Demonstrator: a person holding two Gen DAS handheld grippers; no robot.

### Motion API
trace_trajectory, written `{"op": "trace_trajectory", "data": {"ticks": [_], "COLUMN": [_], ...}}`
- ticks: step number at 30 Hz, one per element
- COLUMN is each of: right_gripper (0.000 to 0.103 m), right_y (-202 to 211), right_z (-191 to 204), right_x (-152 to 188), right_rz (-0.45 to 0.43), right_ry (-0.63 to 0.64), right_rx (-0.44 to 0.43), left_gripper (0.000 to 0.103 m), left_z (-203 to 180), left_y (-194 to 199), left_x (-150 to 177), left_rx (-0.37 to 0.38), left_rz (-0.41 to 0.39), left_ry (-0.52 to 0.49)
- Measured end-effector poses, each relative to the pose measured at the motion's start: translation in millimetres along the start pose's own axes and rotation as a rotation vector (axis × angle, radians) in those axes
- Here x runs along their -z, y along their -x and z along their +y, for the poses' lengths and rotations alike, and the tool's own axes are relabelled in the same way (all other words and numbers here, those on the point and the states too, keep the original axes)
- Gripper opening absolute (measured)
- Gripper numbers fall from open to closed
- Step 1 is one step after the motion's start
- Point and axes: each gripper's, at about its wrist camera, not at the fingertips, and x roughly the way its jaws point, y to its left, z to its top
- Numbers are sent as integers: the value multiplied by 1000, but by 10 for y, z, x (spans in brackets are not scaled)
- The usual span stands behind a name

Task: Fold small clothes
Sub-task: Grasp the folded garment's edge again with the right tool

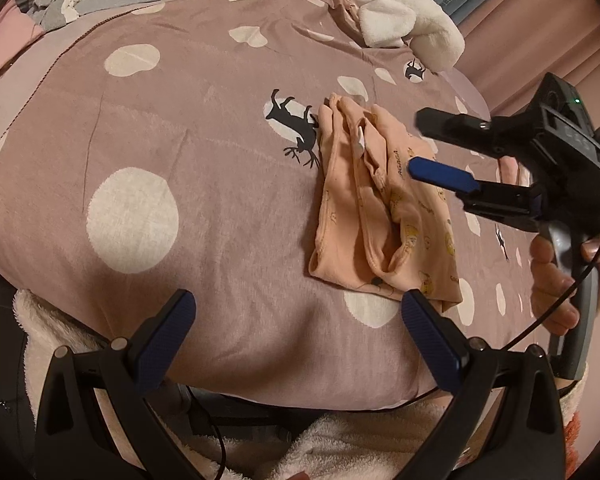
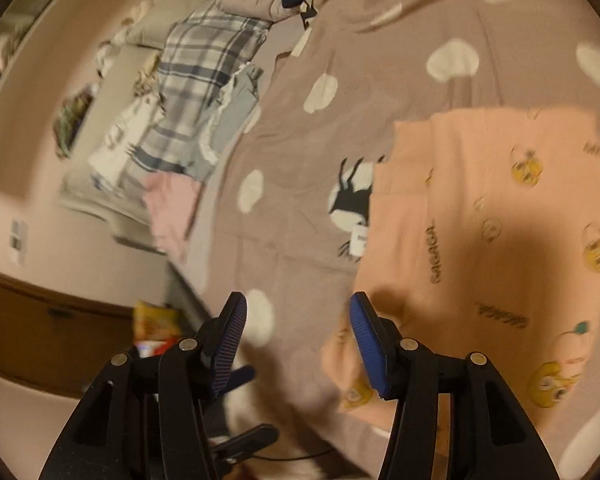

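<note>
Plainly, the left tongs [image 1: 296, 336] stand wide apart and empty at the near edge of the bed, above the dotted mauve duvet [image 1: 180, 128], with the peach printed baby garment [image 1: 380, 208] lying ahead and to their right, its near corner just beside the right-hand pad. That garment lies loosely folded on the duvet, its layers ridged and uneven. Over its far right part hover the right tongs [image 1: 416, 144], also parted and holding nothing; in their own view the cloth [image 2: 500, 208] spreads ahead and to the right. The risk, as I judge it, is pinching only the top layer, or catching the soft duvet along with it, so the fold drags open or skews.
</note>
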Motion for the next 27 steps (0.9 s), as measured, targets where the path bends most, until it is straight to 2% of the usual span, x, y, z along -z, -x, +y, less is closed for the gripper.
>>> {"op": "trace_trajectory", "data": {"ticks": [4,7,11,15,19,21,22,24,26,27], "right_gripper": [65,66,66,66,65,56,46,40,25,23], "right_y": [169,196,155,-19,-279,-438,-487,-474,-395,-355], "right_z": [-98,-255,-467,-396,-271,-210,-220,-254,-273,-284], "right_x": [25,5,17,73,61,61,64,43,23,26], "right_rz": [-51,-57,-58,-26,23,29,27,11,-13,-24], "right_ry": [-24,-53,-124,-57,25,113,118,99,71,58], "right_rx": [21,86,66,173,244,364,403,394,358,331], "left_gripper": [103,103,103,103,103,103,103,103,103,103], "left_z": [26,50,31,37,36,40,43,58,69,78], "left_y": [-31,-50,-48,-94,-132,-143,-145,-137,-123,-117], "left_x": [8,13,33,40,67,79,85,94,93,94], "left_rx": [-4,11,0,8,3,0,0,1,-5,-7], "left_rz": [11,20,15,29,40,48,51,54,51,49], "left_ry": [8,30,18,23,21,18,18,21,21,24]}}
